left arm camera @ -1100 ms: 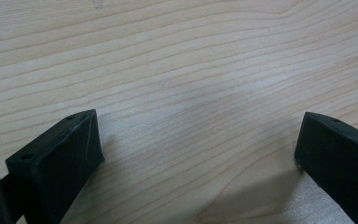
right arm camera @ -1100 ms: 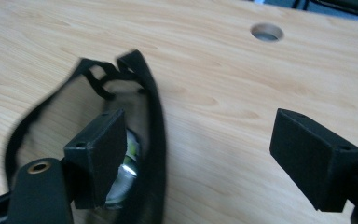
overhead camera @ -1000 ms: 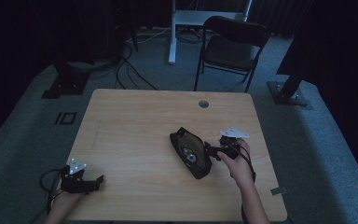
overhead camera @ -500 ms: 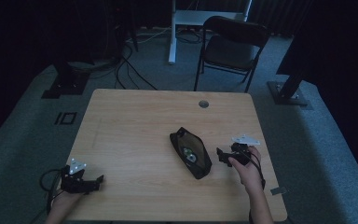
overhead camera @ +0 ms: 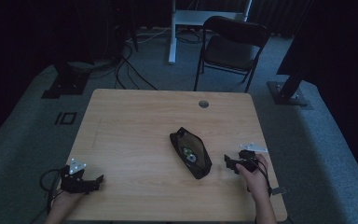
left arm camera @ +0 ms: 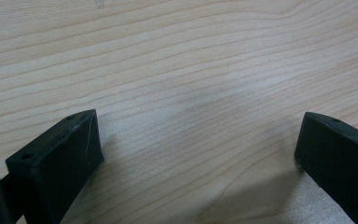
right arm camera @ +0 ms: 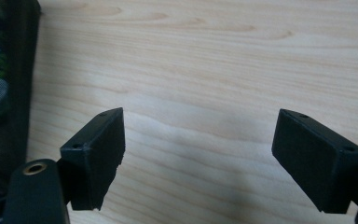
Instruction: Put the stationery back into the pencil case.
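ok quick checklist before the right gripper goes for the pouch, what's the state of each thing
1. Right gripper open: ok, jaws wide apart, nothing between them.
2. Left gripper open and out of the way: ok, at the near left corner over bare wood.
3. Black pouch flat on the table: ok.
4. Pouch unzipped: ok, contents show inside.
5. What the contents are: cannot tell, too dark.
6. Path from the right gripper to the pouch: ok, bare wood between.
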Motion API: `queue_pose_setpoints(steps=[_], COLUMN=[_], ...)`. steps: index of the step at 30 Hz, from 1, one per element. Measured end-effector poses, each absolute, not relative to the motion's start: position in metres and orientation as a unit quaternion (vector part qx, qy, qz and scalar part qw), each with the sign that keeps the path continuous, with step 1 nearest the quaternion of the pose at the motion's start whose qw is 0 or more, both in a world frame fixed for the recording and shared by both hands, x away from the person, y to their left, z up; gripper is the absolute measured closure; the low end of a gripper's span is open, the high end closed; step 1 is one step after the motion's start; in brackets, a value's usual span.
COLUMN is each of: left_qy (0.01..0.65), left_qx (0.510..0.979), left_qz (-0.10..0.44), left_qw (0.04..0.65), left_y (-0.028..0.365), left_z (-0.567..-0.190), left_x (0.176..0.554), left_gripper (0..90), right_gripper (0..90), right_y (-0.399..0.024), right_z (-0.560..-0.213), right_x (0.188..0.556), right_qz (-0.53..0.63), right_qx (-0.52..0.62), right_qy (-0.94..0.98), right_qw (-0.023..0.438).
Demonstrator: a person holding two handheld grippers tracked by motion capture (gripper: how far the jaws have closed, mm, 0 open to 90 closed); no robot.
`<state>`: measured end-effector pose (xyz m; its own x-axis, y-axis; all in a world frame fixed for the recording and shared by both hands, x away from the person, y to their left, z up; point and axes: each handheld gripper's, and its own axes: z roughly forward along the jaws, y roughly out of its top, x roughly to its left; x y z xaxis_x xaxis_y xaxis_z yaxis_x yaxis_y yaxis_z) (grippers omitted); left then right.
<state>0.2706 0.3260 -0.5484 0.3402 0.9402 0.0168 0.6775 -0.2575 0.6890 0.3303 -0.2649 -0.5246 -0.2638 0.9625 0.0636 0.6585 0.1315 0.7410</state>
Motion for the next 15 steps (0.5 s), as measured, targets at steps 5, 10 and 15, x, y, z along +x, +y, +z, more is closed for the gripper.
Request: queue_pose_setpoints(steps=[5,10,15], left_qy=[0.531,0.531,0.531], left_qx=[0.762,0.762,0.762], left_qz=[0.220,0.220,0.220], left_qw=[0.300,0.300,0.300], left_y=[0.326,0.326,0.326], left_z=[-0.548,-0.548,-0.548], left_x=[0.271,0.271,0.271], left_gripper=[0.8,0.8,0.8], right_gripper=[17.0,17.0,17.0], right_y=[-0.270,-0.274,-0.278], right_z=[-0.530,-0.537,-0.542], right_x=[0.326,0.322,0.316], right_qz=[0.336,0.331,0.328], right_qx=[0.570,0.574,0.577], right_qy=[0.717,0.717,0.716], right_qw=[0.219,0.219,0.216])
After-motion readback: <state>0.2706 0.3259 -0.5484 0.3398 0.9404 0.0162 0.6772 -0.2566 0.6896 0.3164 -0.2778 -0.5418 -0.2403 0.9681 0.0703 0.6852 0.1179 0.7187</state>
